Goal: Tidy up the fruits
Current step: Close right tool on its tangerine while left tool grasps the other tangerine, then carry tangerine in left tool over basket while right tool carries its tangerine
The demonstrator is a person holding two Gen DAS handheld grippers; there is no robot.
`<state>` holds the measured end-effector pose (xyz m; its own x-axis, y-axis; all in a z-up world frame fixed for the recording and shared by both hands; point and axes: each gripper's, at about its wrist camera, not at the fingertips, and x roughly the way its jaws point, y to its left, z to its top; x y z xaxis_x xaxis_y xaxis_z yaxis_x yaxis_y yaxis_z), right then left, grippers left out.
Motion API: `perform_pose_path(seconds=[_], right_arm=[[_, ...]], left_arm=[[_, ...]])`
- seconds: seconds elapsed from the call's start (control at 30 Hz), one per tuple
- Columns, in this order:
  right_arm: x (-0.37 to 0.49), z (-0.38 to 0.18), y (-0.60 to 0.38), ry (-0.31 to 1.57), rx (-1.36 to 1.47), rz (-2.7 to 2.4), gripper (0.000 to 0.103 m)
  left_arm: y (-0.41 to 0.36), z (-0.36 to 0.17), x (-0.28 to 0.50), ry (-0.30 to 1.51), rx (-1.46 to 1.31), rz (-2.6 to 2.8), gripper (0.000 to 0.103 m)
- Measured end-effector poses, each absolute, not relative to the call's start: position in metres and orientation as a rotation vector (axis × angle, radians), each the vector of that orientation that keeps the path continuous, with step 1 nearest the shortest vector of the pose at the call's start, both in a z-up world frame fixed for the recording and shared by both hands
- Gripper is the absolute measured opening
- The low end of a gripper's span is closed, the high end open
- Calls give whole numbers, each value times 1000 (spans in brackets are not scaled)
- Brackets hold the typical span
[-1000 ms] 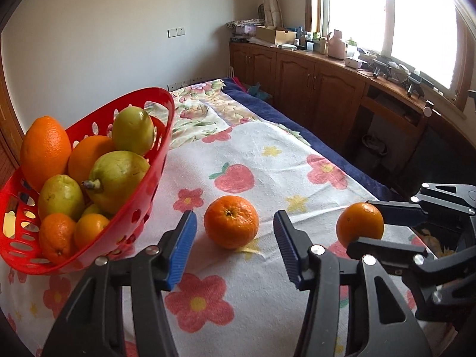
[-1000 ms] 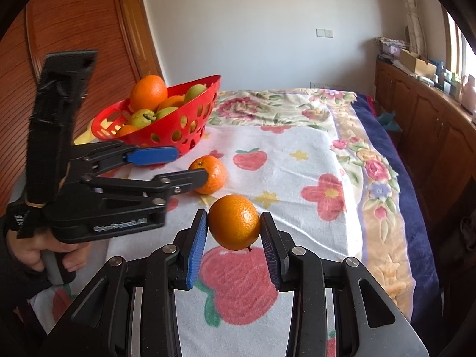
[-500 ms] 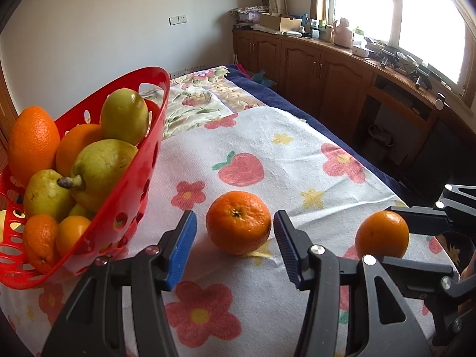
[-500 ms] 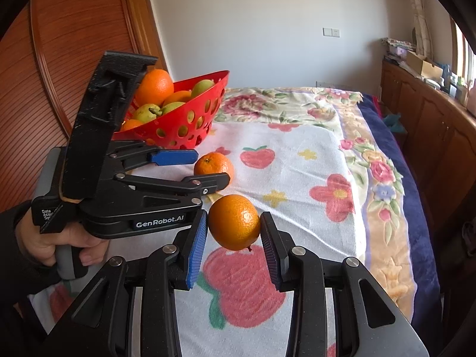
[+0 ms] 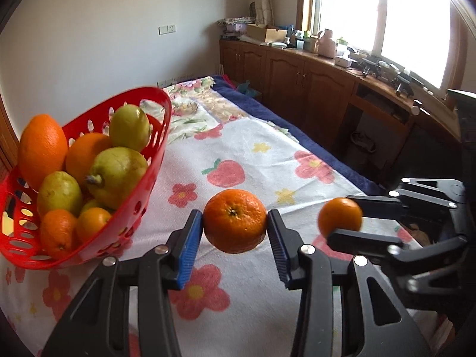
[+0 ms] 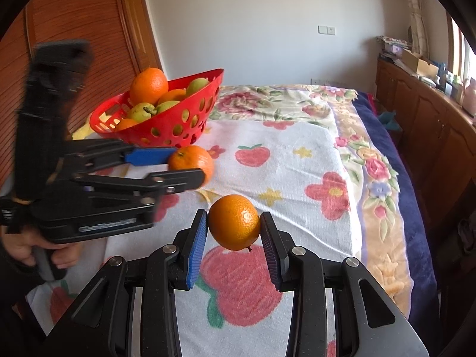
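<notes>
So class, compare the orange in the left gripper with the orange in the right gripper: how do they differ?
The left gripper's orange shows its stem dimple facing the camera; the right gripper's orange has its stem pointing down. The left one lies nearer the red basket; the right one is farther away. Both are clamped between blue pads.

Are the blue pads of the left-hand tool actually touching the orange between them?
Touching. In the left wrist view both pads of the left gripper press against the orange's sides, with no gap visible.

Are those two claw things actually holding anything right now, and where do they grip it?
Yes. The left gripper pinches one orange across its sides; the right gripper pinches a second orange the same way.
</notes>
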<state>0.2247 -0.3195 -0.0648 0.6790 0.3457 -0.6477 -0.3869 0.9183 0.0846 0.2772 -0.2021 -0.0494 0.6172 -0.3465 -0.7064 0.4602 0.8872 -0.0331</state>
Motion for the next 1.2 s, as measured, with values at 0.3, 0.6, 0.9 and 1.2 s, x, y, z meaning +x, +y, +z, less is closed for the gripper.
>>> perform_pose_path(seconds=[0.3, 0.6, 0.9, 1.2], right_arm=[[224, -46, -304, 678, -74, 416, 36], [232, -22, -275, 630, -97, 446, 36], [250, -9, -242, 607, -111, 493, 36], [270, -1, -206, 602, -151, 529, 36]], left_arm=[[-174, -2, 252, 672, 111, -477, 43], [-123, 36, 241, 583, 110, -411, 43], [-79, 30, 253, 577, 95, -336, 43], [-52, 7, 275, 606, 79, -275, 43]])
